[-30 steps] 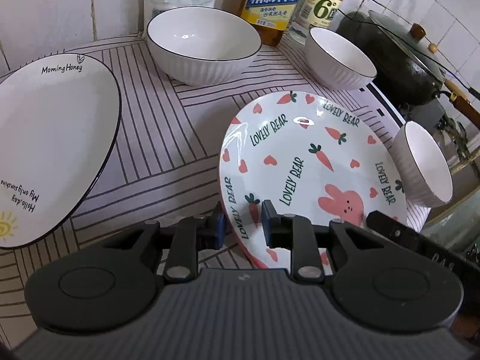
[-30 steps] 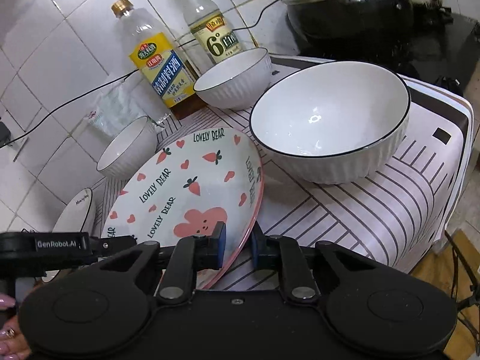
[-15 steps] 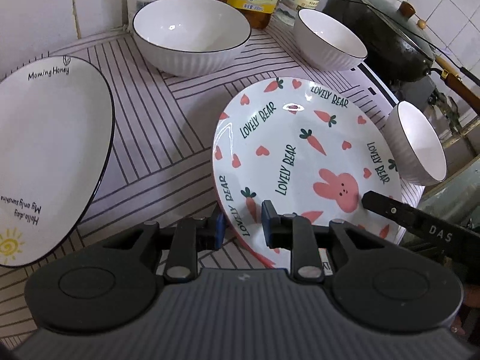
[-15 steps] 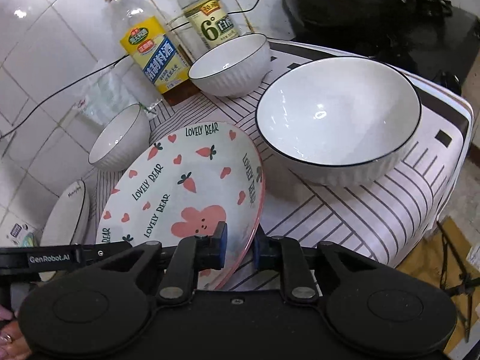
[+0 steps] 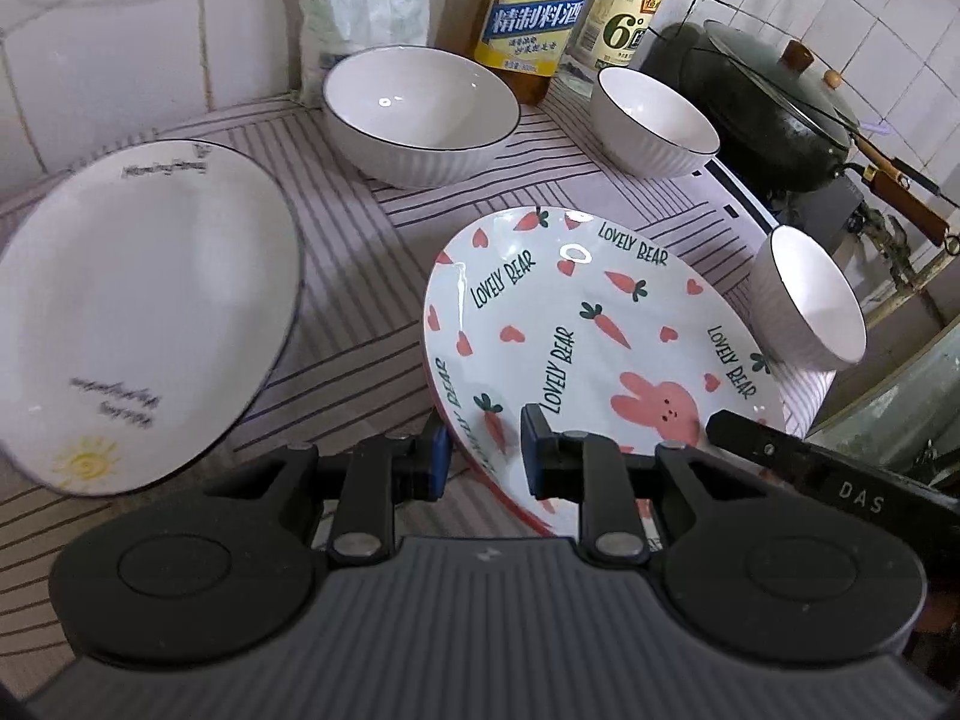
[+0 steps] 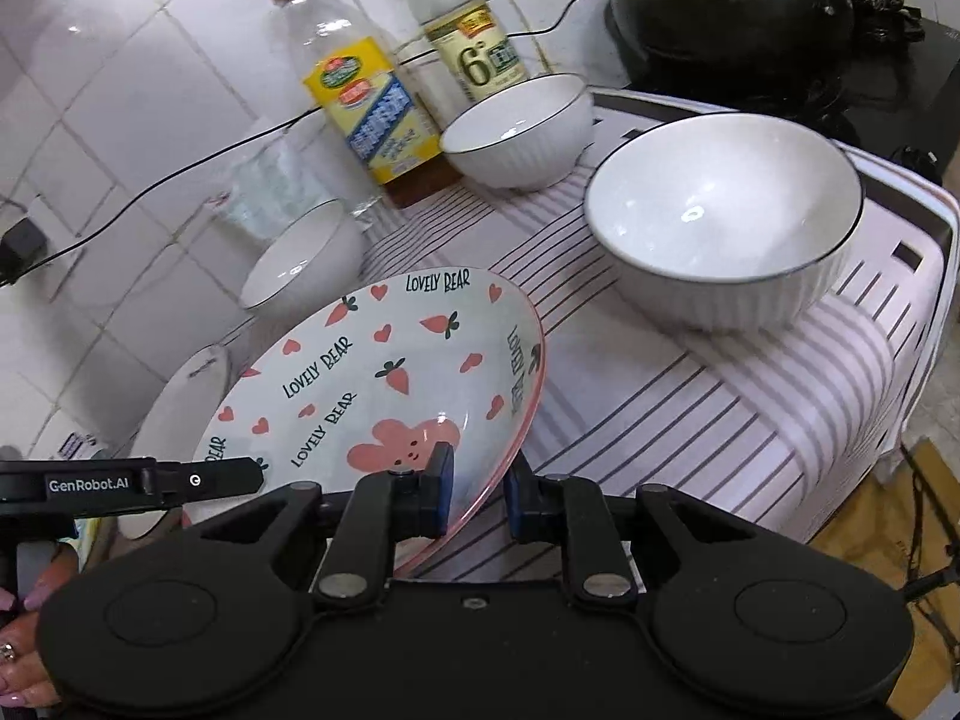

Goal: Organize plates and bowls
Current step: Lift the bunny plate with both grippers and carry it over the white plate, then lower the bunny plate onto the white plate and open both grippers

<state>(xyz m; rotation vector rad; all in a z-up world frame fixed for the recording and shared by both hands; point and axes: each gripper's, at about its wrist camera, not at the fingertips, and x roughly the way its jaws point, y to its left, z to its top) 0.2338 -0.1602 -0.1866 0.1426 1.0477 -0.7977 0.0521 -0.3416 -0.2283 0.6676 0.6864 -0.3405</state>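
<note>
My left gripper (image 5: pixel 478 457) pinches the near-left rim of the rabbit plate (image 5: pixel 594 348), jaws narrowed onto the edge, lower centre of the left wrist view. My right gripper (image 6: pixel 477 495) clamps the opposite rim of the same rabbit plate (image 6: pixel 384 384), lower centre of the right wrist view, one pad over the plate face, the other under the rim. The plate sits tilted; I cannot tell if it touches the striped tabletop (image 5: pixel 360 324). White oval plate (image 5: pixel 138 312) at left of the left wrist view, well apart from the rabbit plate. Big white bowl (image 5: pixel 420 114) at upper centre, medium bowl (image 5: pixel 654 120) to its right, small bowl (image 5: pixel 804 300) at right edge, just beside the rabbit plate. Two bottles (image 5: pixel 540 0) against the tiled wall at top. Black lidded pan (image 5: pixel 774 114) at upper right. In the right wrist view a wide white bowl (image 6: pixel 726 222) sits right of centre.
</note>
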